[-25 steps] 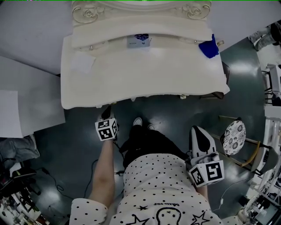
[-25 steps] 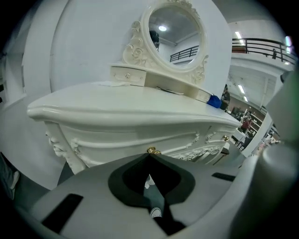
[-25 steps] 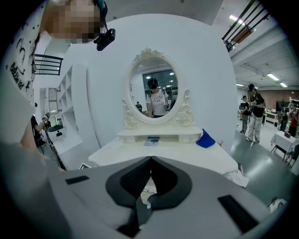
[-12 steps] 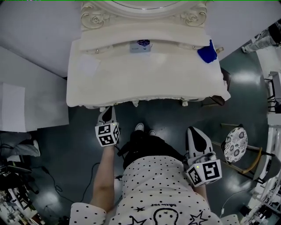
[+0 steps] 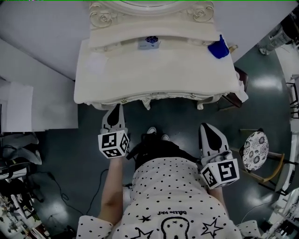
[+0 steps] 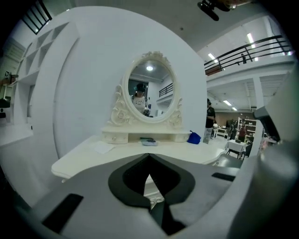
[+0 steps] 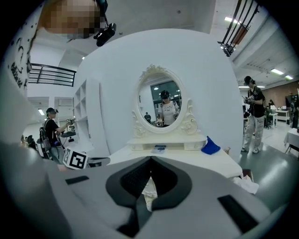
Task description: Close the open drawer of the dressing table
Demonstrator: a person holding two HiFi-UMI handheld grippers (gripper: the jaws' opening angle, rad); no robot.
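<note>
Drawer [image 5: 140,99]: no front stands out from bench [image 5: 154,70] edge, judged closed | Left tool [image 5: 116,108]: jaws together, empty, just before bench front | Right tool [image 5: 206,127]: jaws together, empty, apart from bench | Remaining: nothing evident, task judged complete

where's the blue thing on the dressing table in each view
Head view: blue thing at upper right, on the back right corner of the dressing table.
Left gripper view: blue thing just right of centre, at mid height.
Right gripper view: blue thing right of centre, below mid height.
Shared landmark: the carved mirror frame; the blue thing lies just past its right foot.
</note>
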